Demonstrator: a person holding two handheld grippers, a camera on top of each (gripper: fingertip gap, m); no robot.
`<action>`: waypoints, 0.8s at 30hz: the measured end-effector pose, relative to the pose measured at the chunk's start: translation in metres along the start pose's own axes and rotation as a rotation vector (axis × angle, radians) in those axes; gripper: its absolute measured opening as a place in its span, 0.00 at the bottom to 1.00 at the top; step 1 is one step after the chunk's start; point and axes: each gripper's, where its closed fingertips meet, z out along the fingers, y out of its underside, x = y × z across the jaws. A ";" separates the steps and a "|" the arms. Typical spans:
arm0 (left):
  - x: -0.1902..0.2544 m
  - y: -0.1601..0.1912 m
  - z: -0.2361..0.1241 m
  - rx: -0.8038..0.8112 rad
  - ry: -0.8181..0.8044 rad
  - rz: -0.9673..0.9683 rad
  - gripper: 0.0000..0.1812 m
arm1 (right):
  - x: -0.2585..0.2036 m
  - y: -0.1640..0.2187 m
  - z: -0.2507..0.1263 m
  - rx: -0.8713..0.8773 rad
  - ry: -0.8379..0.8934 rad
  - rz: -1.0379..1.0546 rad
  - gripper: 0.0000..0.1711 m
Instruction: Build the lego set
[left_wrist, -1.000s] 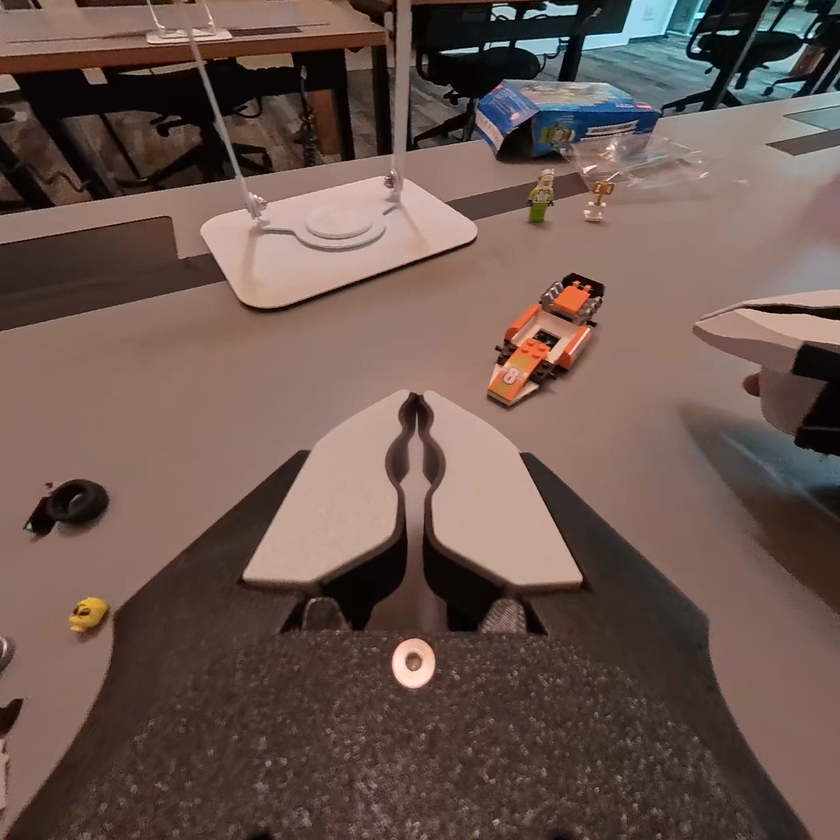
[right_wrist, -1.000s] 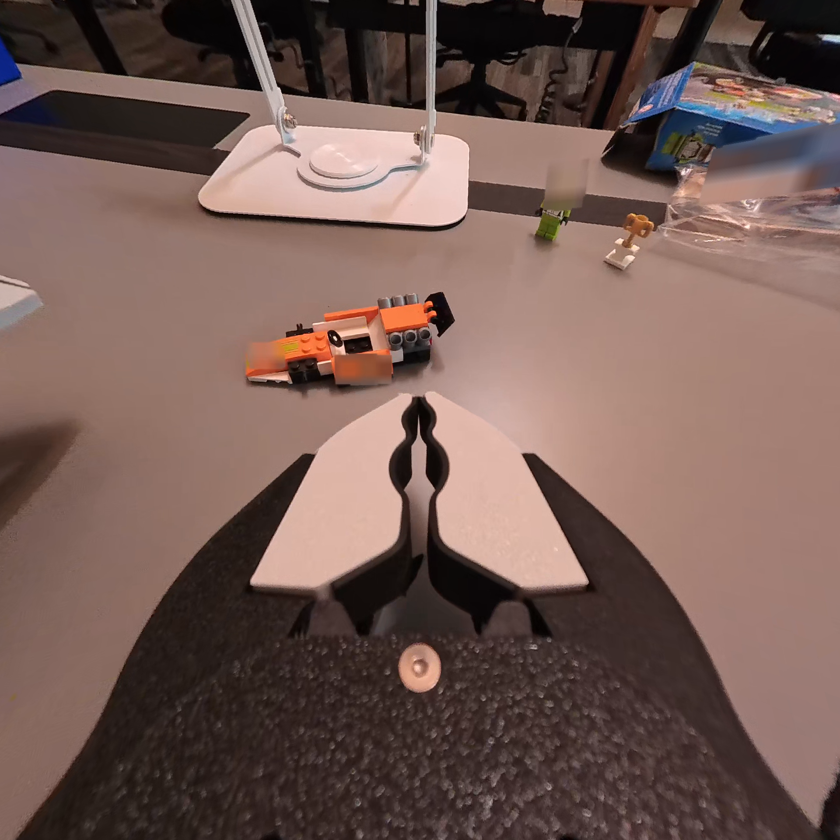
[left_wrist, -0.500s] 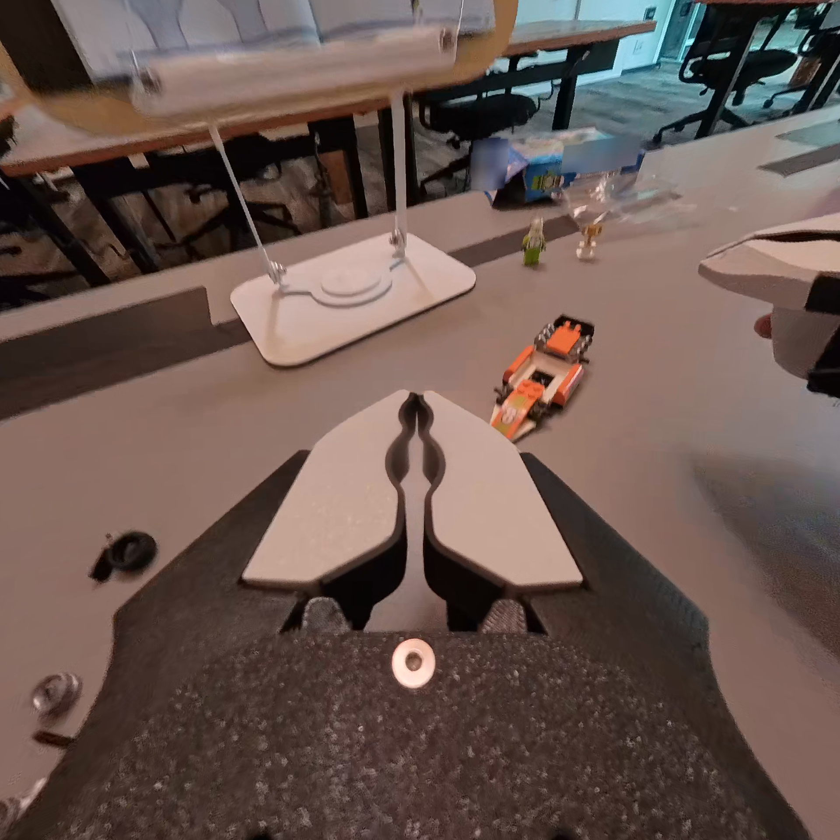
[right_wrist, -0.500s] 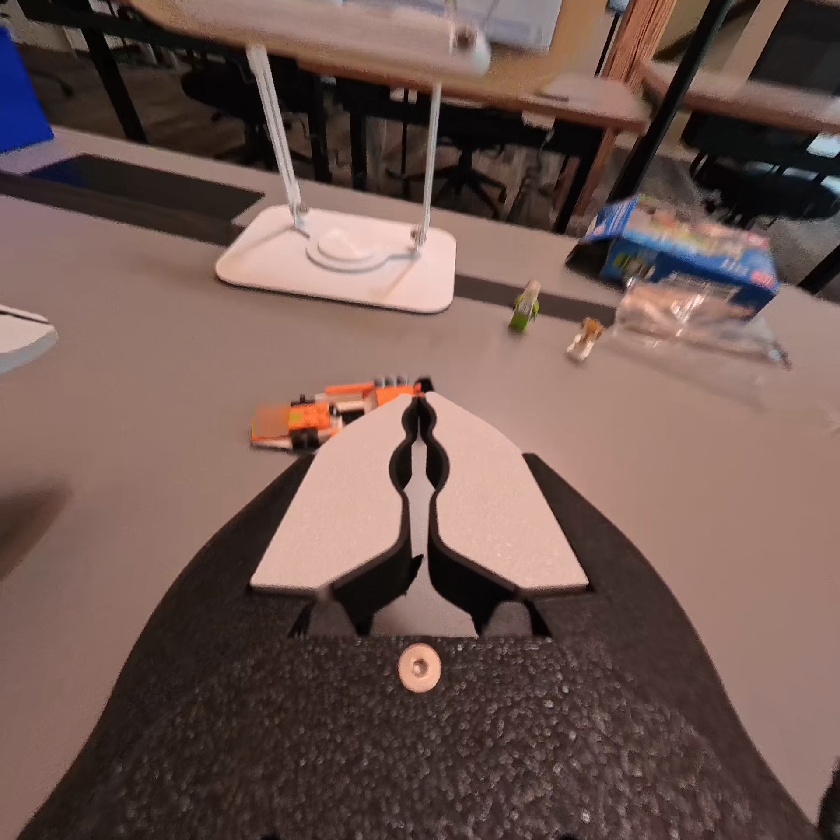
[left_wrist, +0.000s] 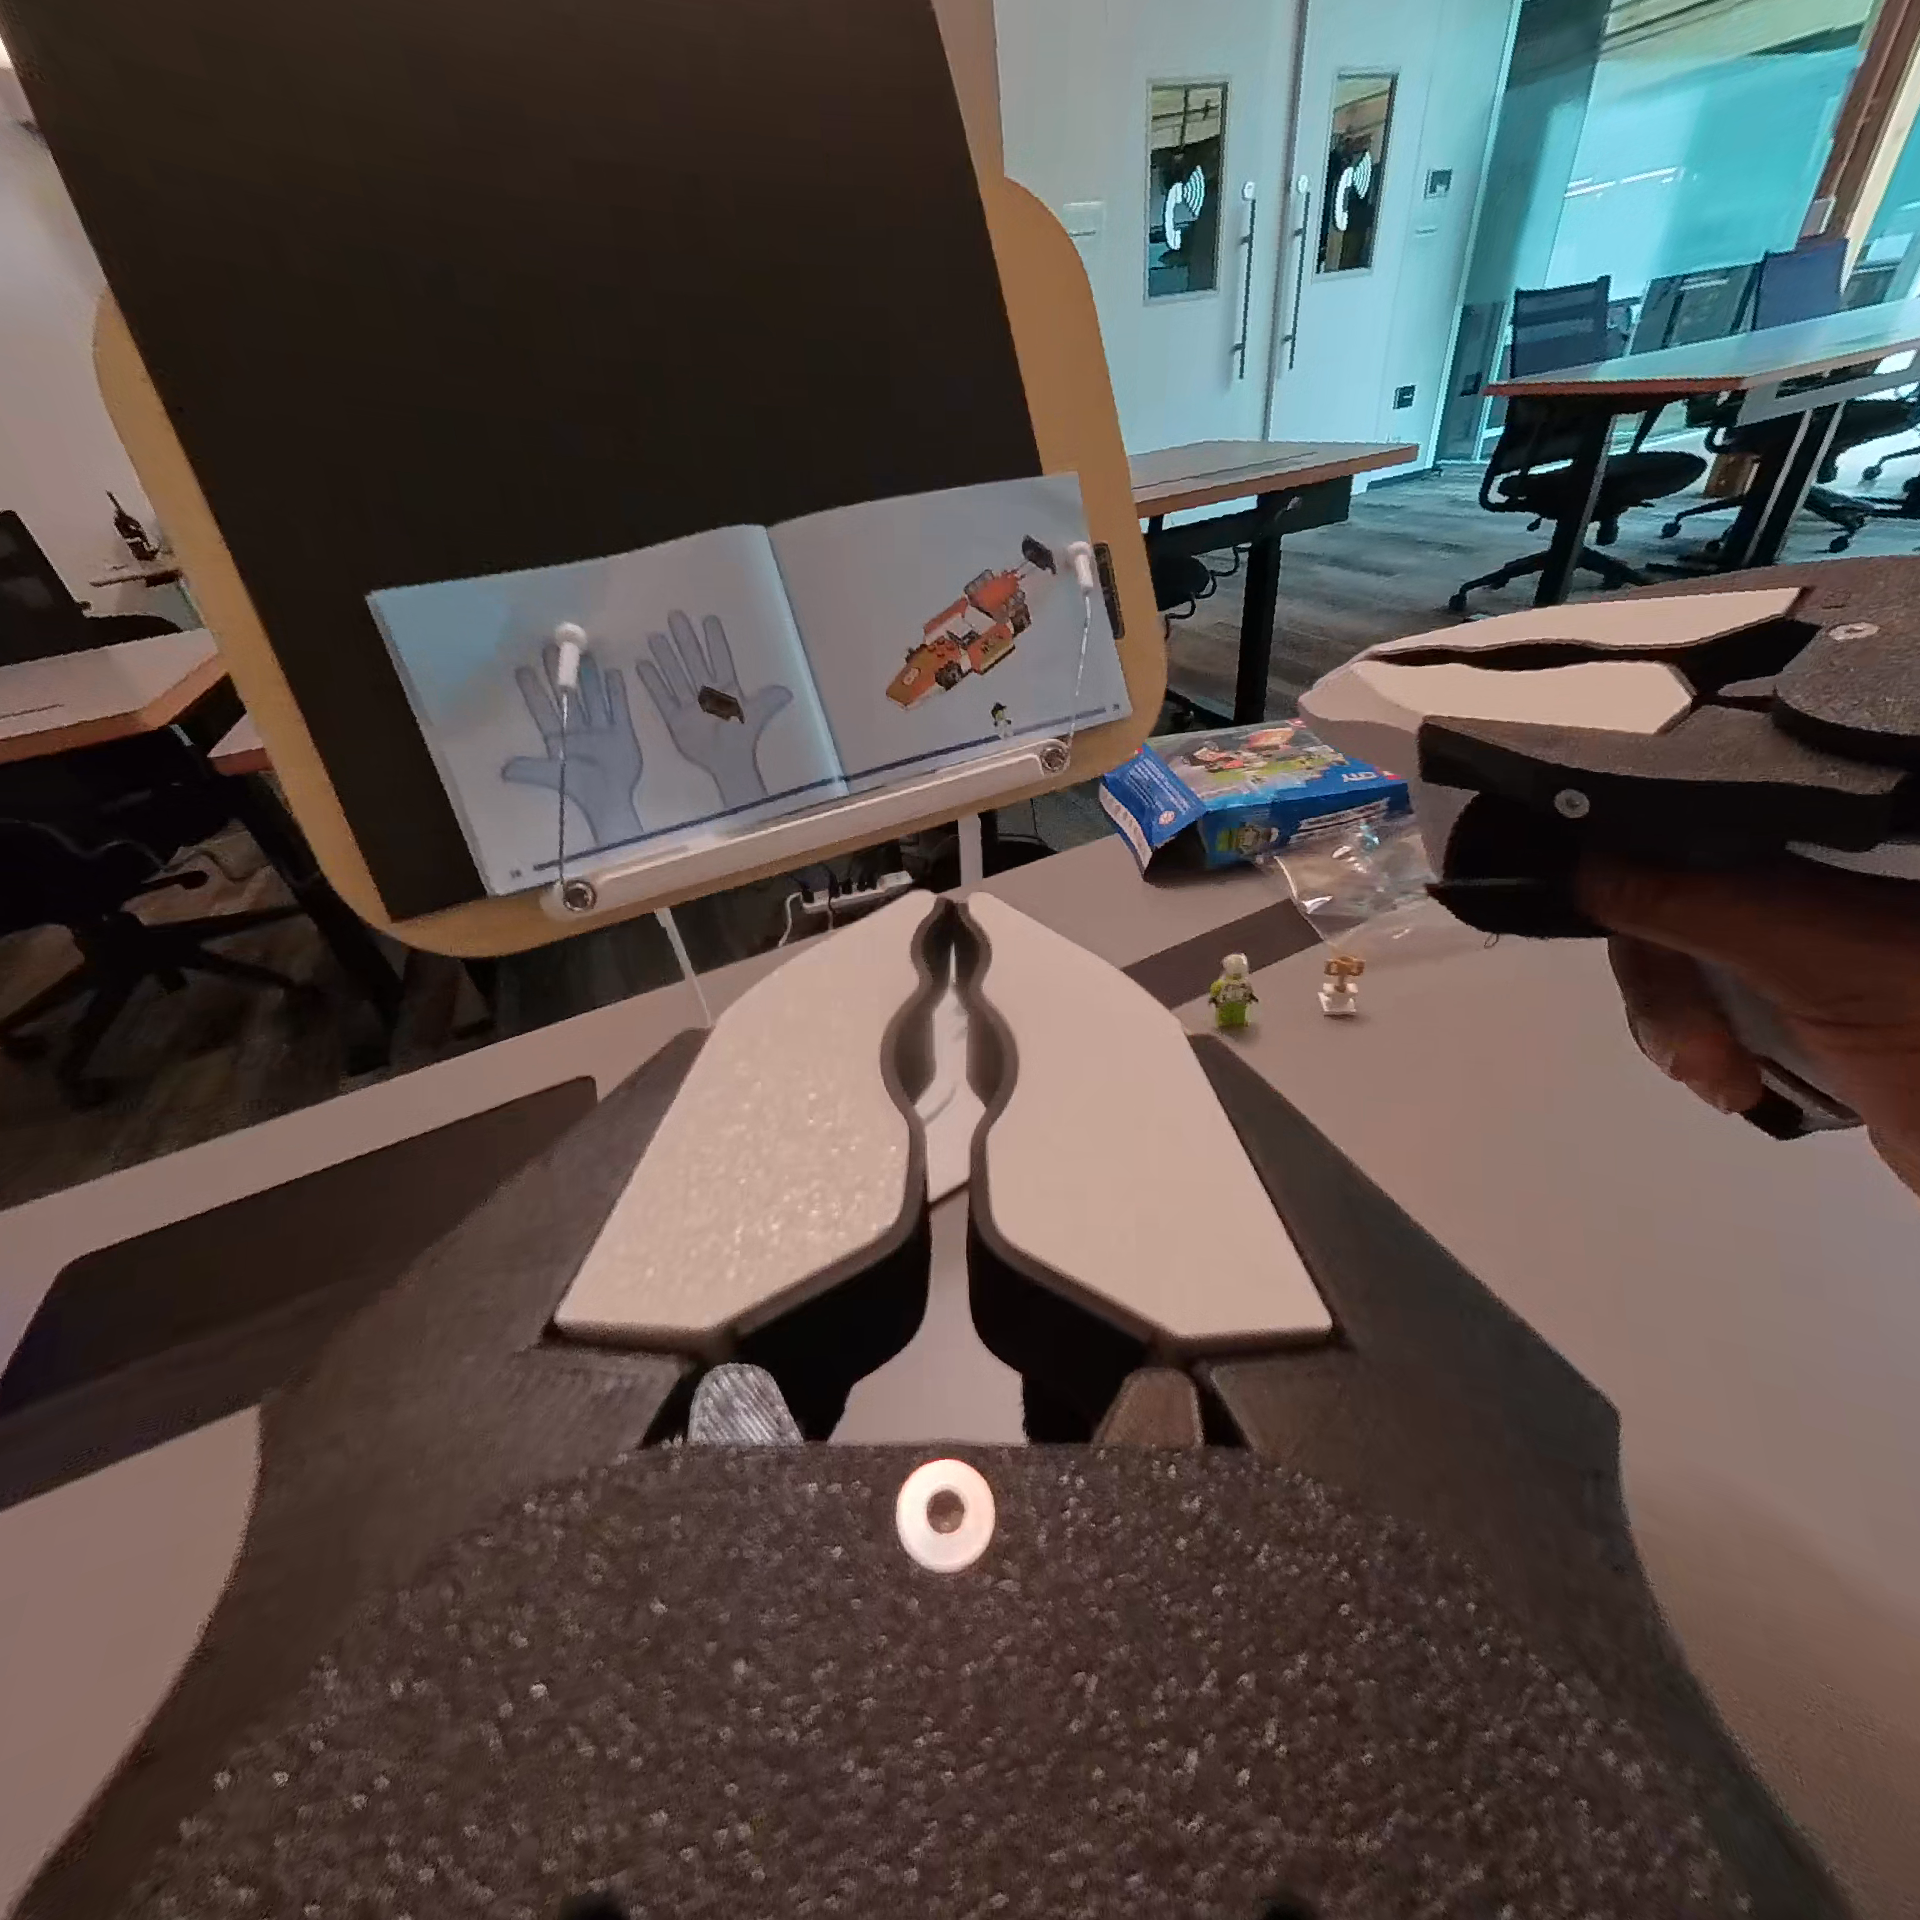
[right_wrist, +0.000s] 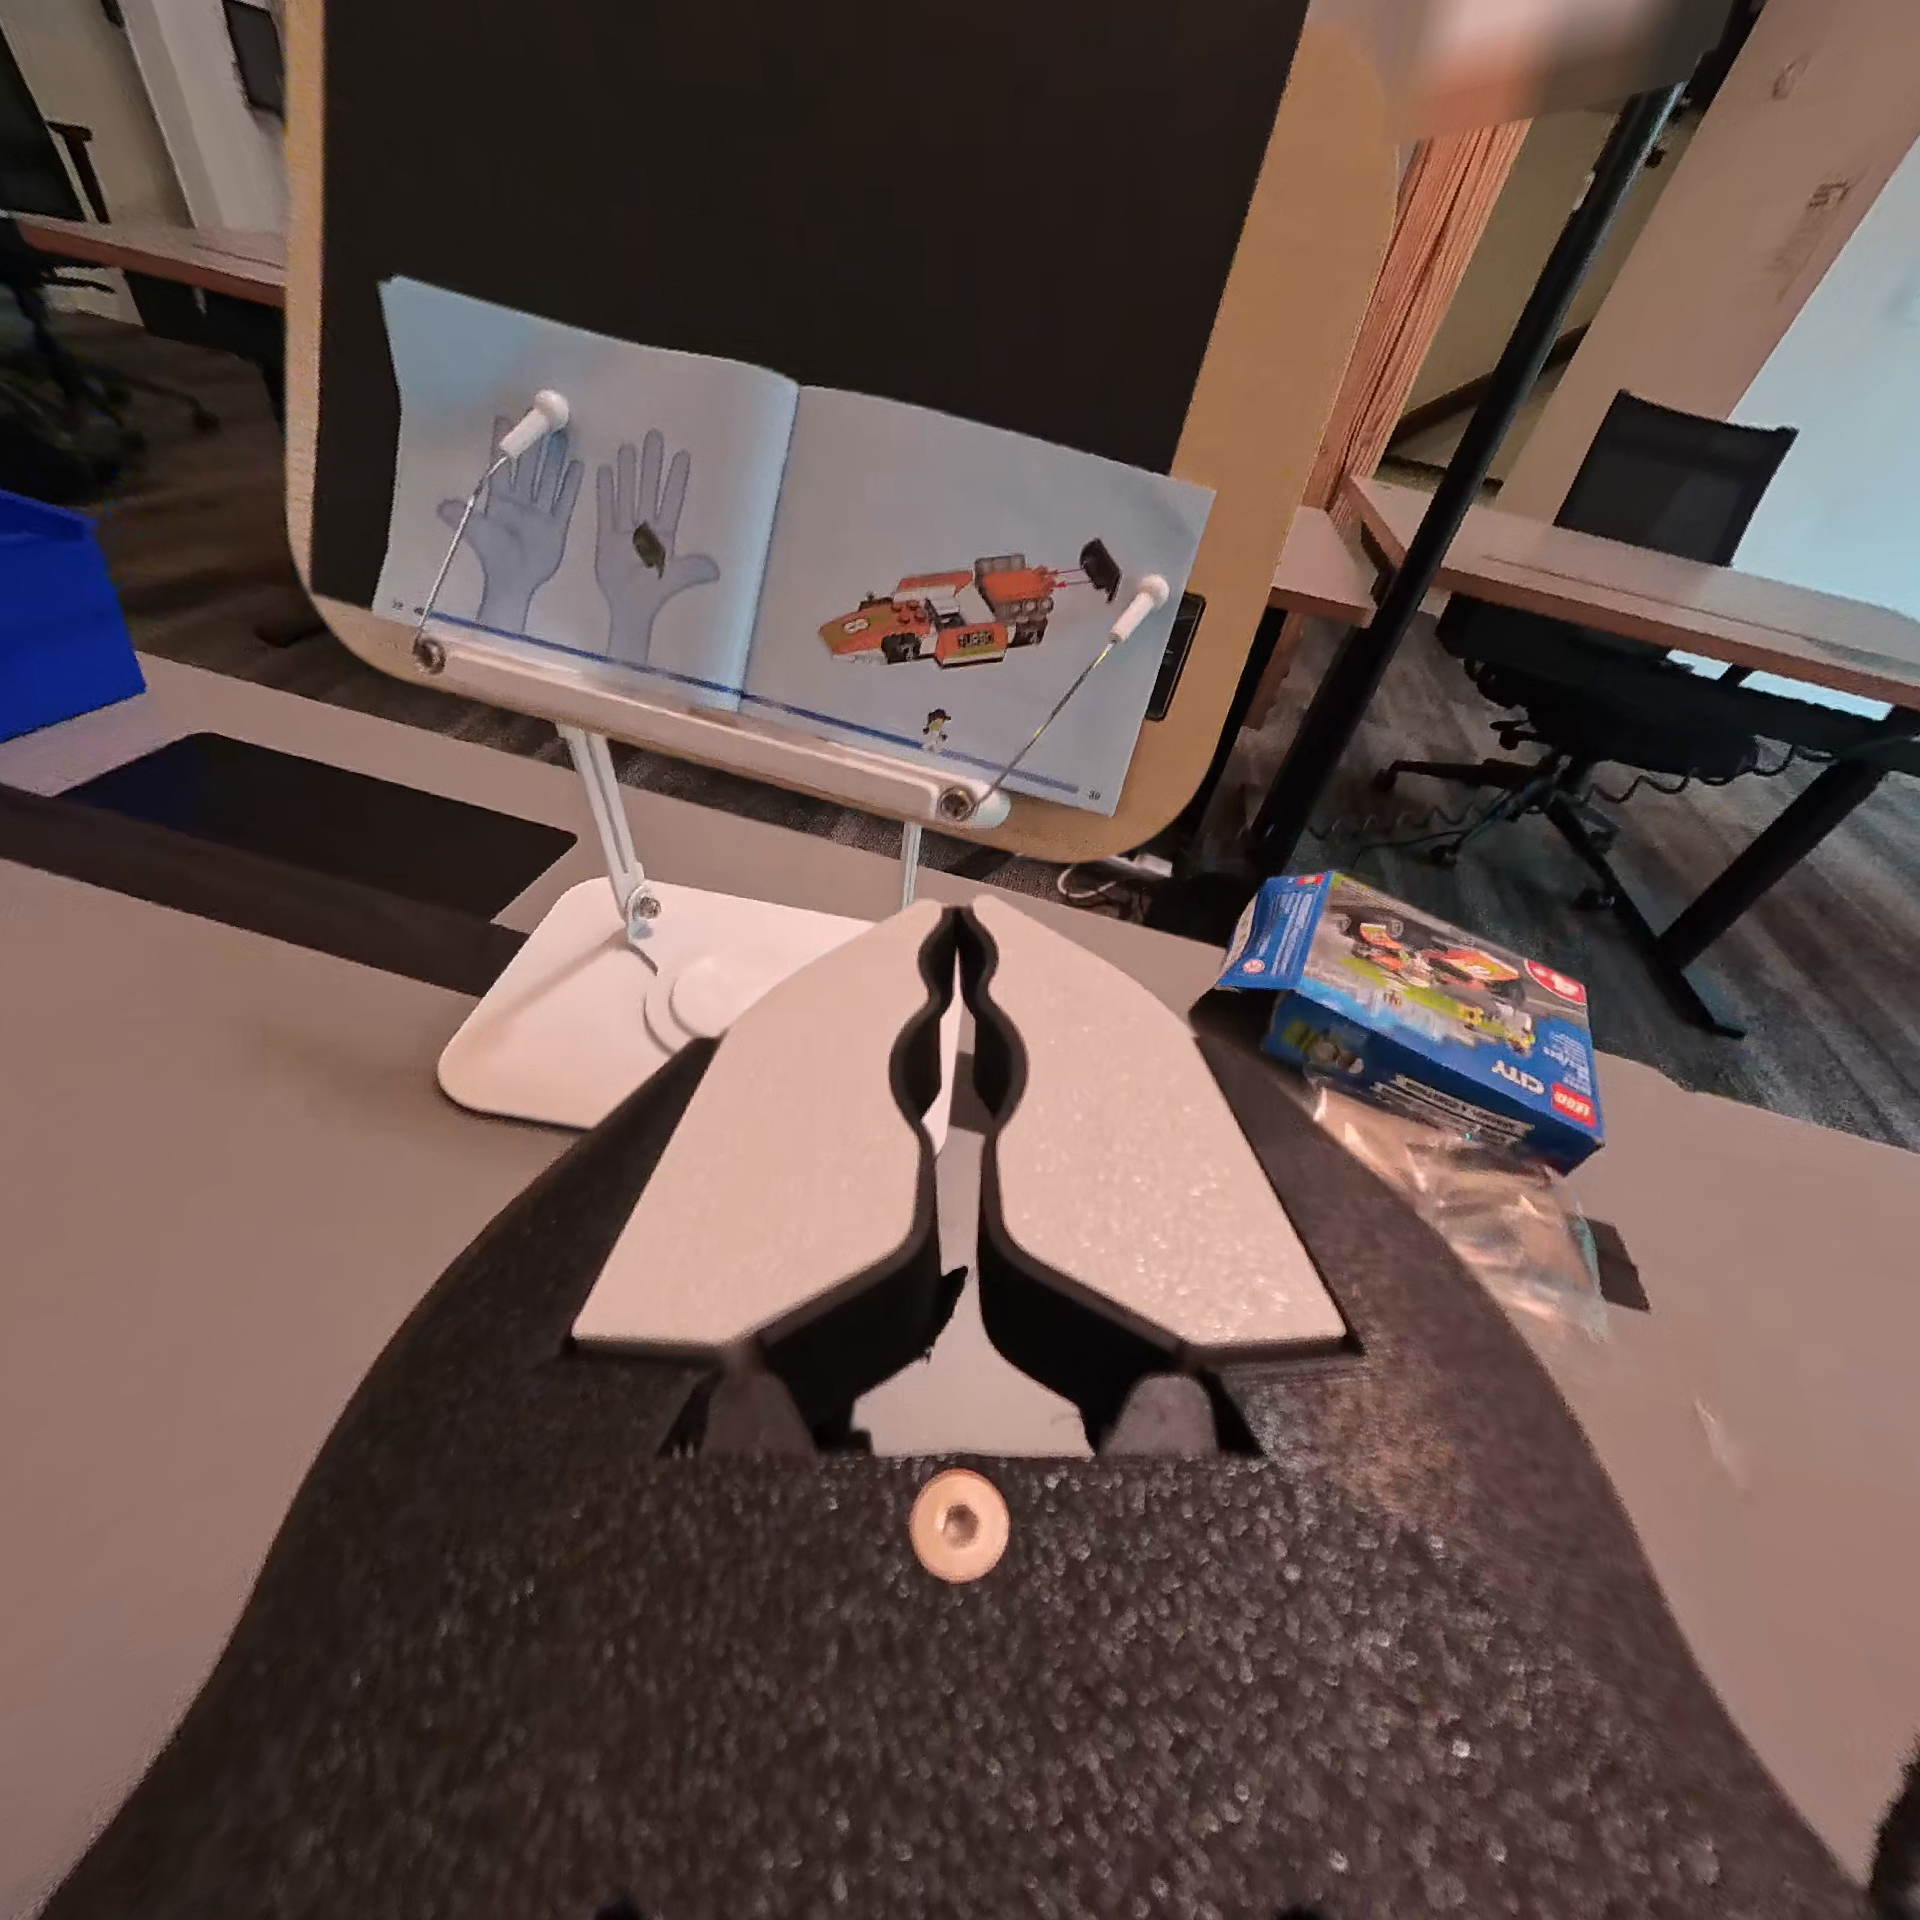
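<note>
1. The lego set's model is out of both views now; only its picture shows in the instruction booklet (right_wrist: 790, 582), clipped open on the book stand (right_wrist: 665, 1039) at the far side of the table (left_wrist: 1558, 1247).
2. The left gripper (left_wrist: 951, 914) and right gripper (right_wrist: 958, 916) are both closed and empty, raised toward the pages.
3. The step in hand looks like reading the page: hold both views steady, and match the small dark piece drawn at the rear of the orange-and-white car.
4. Far right lie the blue box (right_wrist: 1423, 1049), a clear bag (right_wrist: 1496, 1205), a green minifigure (left_wrist: 1232, 992) and a small trophy (left_wrist: 1340, 985).
</note>
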 end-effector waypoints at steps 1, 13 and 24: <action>-0.002 0.000 0.005 -0.001 -0.003 0.008 0.00 | 0.002 -0.001 0.006 0.001 -0.007 0.007 0.00; -0.018 0.011 0.131 -0.194 0.098 0.296 0.06 | 0.029 -0.002 0.111 -0.071 -0.169 0.077 0.18; -0.039 0.024 0.197 -0.241 0.043 0.317 0.02 | 0.034 -0.003 0.138 -0.062 -0.130 0.166 0.04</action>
